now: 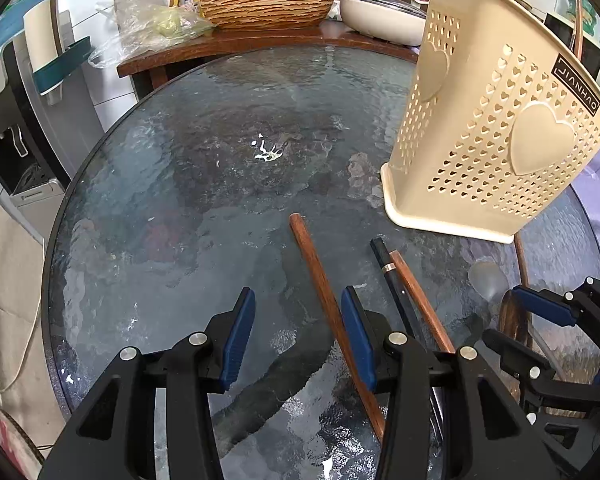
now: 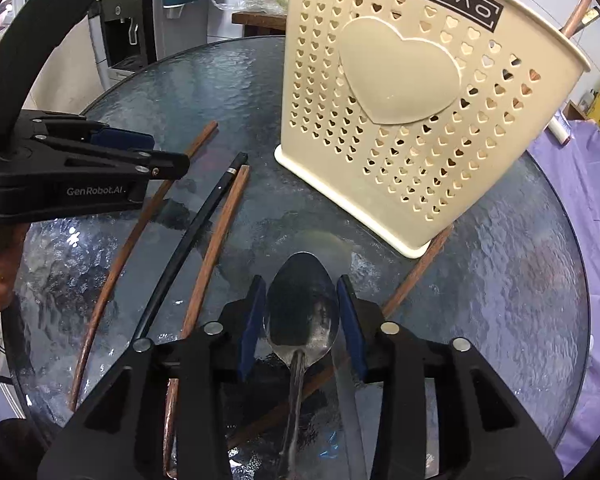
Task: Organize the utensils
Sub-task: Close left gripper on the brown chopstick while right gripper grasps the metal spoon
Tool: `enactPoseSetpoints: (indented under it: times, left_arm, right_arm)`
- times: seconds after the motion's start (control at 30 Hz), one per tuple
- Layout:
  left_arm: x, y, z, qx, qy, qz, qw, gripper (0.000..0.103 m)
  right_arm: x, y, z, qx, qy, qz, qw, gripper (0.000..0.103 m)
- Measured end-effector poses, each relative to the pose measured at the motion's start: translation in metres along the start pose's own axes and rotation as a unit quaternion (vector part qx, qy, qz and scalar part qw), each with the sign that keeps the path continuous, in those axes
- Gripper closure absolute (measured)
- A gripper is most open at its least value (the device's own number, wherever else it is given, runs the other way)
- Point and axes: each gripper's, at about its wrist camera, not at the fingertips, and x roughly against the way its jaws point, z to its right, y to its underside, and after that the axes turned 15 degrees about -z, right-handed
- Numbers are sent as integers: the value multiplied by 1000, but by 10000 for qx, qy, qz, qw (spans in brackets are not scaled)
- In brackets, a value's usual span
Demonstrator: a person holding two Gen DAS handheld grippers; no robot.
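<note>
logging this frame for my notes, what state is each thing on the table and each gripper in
spoon: lying on the glass table, bowl between the right gripper fingers
right gripper: around the spoon bowl, contact unclear
left gripper: open, one brown chopstick between its fingers, not gripped
black chopstick: lying flat, beside another brown one
utensil holder: upright; inside hidden
</note>
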Motion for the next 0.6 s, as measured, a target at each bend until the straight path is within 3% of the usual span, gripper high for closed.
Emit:
enactPoseSetpoints:
  times: [0.4,0.5,0.6]
  left_arm:
    - [-3,-8,4,-77,32,-125,9999,59]
    - [-6,-12,12,-204,-216,-139,9995,59]
    - [-6,-14,15,-237,-292,-148,9992,69]
  right_arm:
    - [2,8,15,-171,-242,34,9996,66]
    - [4,10,14,-201,-269,69,9994,66]
    - [7,14,15,-227,-276,98,9993,66]
